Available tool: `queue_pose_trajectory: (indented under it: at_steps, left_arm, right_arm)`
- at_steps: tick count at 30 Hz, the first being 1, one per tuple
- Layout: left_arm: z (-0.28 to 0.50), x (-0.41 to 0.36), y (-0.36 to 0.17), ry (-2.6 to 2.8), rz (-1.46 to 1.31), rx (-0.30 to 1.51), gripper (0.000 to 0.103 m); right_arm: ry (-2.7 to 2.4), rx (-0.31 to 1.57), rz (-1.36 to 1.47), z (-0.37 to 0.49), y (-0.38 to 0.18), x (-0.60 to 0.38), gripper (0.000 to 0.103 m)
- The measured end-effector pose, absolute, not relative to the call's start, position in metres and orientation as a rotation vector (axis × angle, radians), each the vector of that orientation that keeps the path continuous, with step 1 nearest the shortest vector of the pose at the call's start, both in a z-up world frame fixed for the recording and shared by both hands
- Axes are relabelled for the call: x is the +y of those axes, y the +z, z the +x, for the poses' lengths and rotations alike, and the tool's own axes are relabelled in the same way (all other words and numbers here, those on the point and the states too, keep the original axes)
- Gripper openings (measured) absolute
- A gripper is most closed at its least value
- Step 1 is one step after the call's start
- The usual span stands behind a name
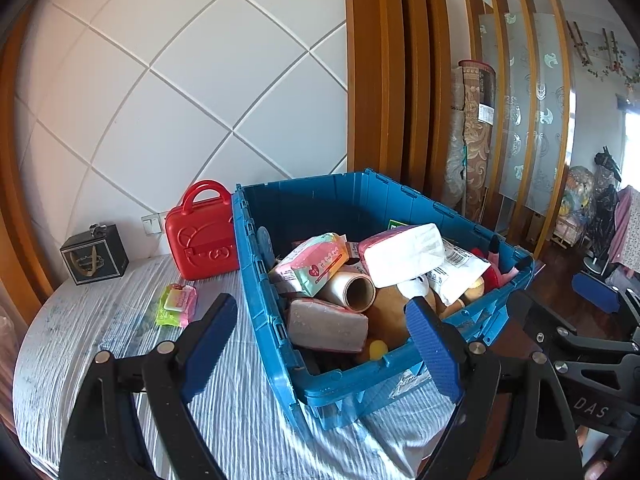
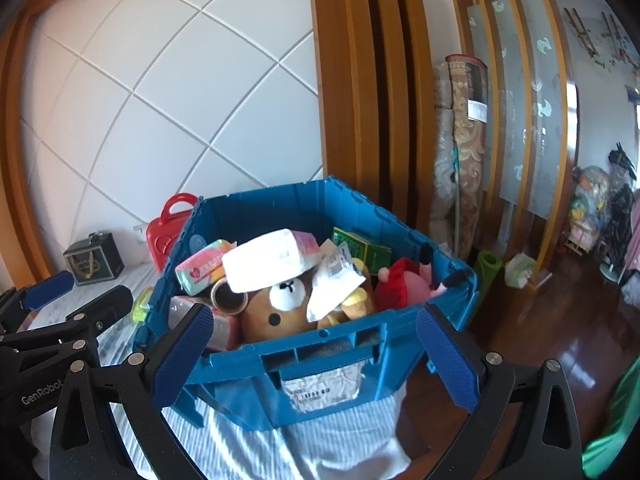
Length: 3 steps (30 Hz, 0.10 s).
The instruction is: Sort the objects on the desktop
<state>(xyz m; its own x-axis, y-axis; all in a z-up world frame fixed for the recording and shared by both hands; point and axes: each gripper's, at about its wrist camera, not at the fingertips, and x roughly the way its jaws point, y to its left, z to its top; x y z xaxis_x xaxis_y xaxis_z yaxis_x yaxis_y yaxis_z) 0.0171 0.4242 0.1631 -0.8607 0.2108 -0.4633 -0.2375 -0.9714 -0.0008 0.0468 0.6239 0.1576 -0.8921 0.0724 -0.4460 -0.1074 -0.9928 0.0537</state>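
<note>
both tongs, left (image 1: pixel 320 344) and right (image 2: pixel 316 356), hang wide open and empty before the full blue box (image 2: pixel 224 356), so i think the next move is choosing one thing inside to grip.

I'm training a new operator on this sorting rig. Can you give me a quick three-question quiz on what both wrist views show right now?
1. True or false: the left gripper holds something.
2. Which lies outside the blue crate? A) brown teddy bear B) green-pink wipes pack C) cardboard roll
3. Fill in: the case behind the crate is ____.

Key: 1 false, both grippers are open; 2 B; 3 red.
</note>
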Motion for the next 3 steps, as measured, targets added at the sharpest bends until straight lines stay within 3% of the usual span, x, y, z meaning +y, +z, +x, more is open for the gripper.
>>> queue_pose_trajectory:
  at_steps: [3]
  left_arm:
    - [0.0164,0.4257,0.1631,2.825,-0.691,0.083,0.087]
  right_arm:
    - [2.967,0.116,-0.697,0.046,0.157,0.6241,0.103]
